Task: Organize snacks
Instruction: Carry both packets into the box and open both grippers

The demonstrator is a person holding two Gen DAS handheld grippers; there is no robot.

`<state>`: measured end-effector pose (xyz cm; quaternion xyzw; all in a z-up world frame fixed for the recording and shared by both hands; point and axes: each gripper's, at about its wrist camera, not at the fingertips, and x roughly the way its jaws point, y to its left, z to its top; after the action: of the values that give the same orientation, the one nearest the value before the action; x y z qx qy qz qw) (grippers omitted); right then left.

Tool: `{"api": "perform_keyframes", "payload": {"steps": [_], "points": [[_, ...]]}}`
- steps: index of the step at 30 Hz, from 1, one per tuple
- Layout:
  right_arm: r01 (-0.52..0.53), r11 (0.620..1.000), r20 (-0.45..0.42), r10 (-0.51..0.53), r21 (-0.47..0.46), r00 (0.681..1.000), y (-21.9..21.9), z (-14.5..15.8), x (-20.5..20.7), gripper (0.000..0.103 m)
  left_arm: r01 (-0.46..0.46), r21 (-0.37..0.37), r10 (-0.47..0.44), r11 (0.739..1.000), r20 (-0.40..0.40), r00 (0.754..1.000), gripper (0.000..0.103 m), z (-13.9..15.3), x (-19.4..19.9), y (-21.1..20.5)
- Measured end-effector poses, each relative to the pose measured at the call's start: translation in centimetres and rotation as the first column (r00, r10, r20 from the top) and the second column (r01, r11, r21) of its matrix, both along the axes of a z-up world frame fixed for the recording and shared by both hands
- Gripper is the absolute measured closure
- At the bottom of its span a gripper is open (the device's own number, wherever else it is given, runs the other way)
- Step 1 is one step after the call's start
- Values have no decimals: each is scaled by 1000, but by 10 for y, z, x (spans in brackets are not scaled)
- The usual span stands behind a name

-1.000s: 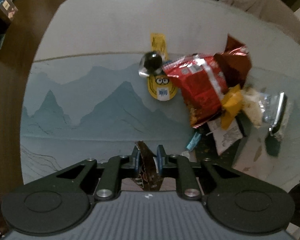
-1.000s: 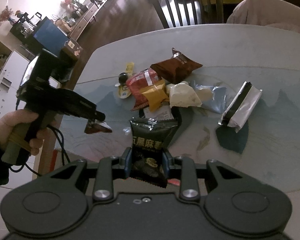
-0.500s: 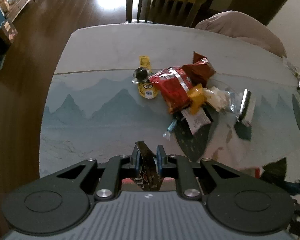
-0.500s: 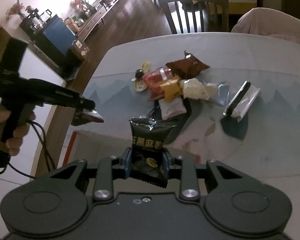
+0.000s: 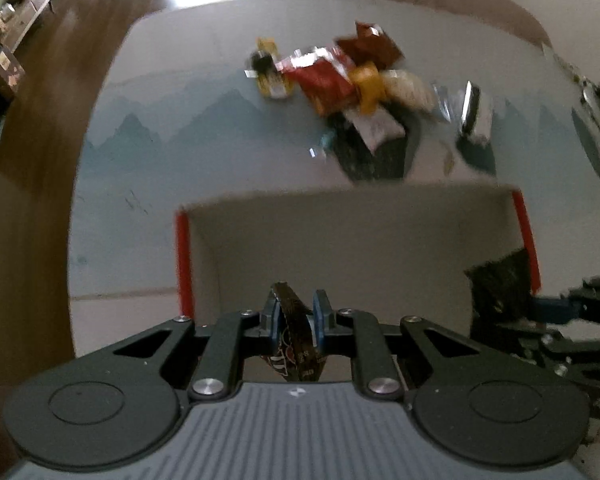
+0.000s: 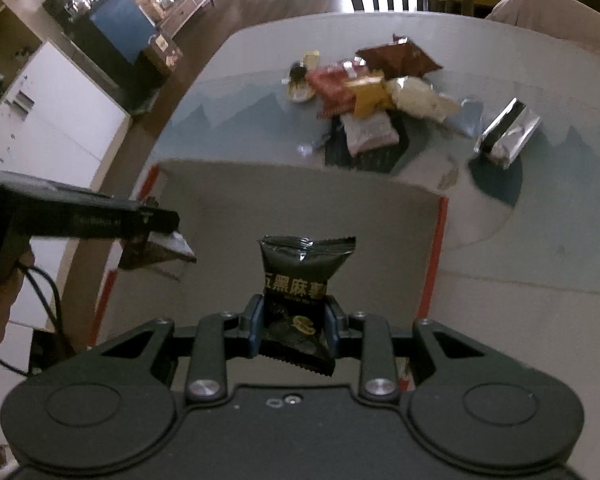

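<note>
Pulled back from the snack pile (image 6: 372, 92) in the last half second, so a box (image 5: 340, 232) came into view under both grippers. Left gripper (image 5: 294, 314) jaws pinched a brown packet (image 5: 294, 340) above the box; right gripper (image 6: 294, 318) jaws pinched a black packet (image 6: 300, 280) above it too. Looked ready to drop both in. Pile sat on the bench (image 5: 172, 120) beyond the box.

Black tool (image 6: 292, 322) — blue pads (image 6: 255, 322), silver screws
</note>
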<state>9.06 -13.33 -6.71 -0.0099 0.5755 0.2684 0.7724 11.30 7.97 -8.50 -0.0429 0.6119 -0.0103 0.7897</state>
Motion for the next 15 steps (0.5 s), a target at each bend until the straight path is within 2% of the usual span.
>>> {"api": "perform_keyframes", "payload": {"steps": [15], "points": [[-64,992,-36,60,-108,998,25,-44,-18,73,15,35,-12,999,-88,996,87,-51,-30,-16]]}}
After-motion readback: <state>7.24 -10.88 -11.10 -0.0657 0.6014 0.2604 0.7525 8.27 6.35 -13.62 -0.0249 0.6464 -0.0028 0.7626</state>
